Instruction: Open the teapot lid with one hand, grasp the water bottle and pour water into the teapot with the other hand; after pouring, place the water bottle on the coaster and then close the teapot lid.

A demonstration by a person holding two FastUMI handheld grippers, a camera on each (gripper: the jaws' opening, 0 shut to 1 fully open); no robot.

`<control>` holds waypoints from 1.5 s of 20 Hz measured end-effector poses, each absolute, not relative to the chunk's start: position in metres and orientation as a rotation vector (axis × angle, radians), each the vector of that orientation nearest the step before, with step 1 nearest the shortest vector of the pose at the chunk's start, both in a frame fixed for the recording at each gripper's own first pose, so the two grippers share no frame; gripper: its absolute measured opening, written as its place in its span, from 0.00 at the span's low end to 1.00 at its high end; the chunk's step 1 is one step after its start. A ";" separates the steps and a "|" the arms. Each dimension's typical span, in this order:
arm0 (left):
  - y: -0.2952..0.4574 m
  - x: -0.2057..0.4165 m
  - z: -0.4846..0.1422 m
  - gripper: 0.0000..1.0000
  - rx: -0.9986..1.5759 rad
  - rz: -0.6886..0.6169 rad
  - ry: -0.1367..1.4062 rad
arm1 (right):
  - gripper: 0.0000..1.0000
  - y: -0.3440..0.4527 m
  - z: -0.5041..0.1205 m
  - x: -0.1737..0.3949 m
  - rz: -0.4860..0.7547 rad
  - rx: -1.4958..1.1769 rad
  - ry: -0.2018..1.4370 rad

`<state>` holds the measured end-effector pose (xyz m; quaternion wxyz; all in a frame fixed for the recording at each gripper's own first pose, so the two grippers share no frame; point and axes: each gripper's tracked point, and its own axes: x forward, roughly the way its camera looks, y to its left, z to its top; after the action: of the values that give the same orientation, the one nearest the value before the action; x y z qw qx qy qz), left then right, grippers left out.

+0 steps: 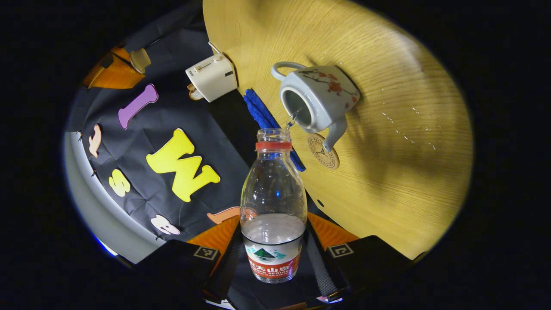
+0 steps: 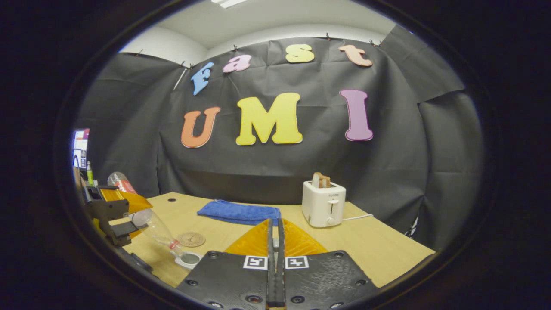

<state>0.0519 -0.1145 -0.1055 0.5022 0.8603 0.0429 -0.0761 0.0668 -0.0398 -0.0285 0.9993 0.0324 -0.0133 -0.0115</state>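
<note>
Two hand-held grippers: the left hand-held gripper (image 1: 273, 258) is clamped on the labelled lower body of the clear plastic water bottle with a red neck ring (image 1: 273, 206); the right hand-held gripper (image 2: 275, 254) has its fingers drawn together with barely a gap, and whether the lid is pinched there I cannot tell.
Bottle axis: running straight away from the left hand-held gripper, open mouth foremost and tipped toward the pot.
Teapot: the pale grey ceramic teapot with red blossom painting (image 1: 318, 97) stands lidless on the light wood table (image 1: 409, 129); its opening is just beyond the bottle mouth, and a thin stream of water (image 1: 292, 118) joins the two.
Water left: roughly the lower third of the bottle, by my judgement.
Coaster: the round wooden coaster (image 1: 323, 151) lies just beside the teapot's spout, near the bottle.
Nearer hand: the left, judged from the right gripper view, where bottle (image 2: 157, 230) and coaster (image 2: 191, 239) sit off to that side.
Blue cloth (image 1: 262, 114): folded, behind the bottle neck.
</note>
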 end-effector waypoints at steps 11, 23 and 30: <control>-0.122 0.052 -0.096 0.78 2.176 -0.154 0.107 | 0.01 -0.041 -0.028 0.067 -0.022 0.057 -0.032; -0.129 0.048 -0.098 0.78 2.203 -0.168 0.093 | 0.01 -0.046 -0.031 0.070 -0.022 0.066 -0.023; -0.125 0.044 -0.127 0.78 1.974 -0.242 0.132 | 0.00 -0.061 -0.038 0.075 -0.046 0.084 -0.004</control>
<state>0.0437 -0.1251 -0.1267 0.5432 0.8315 0.0556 -0.1021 0.0755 -0.0612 -0.0375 0.9989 0.0419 -0.0020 -0.0231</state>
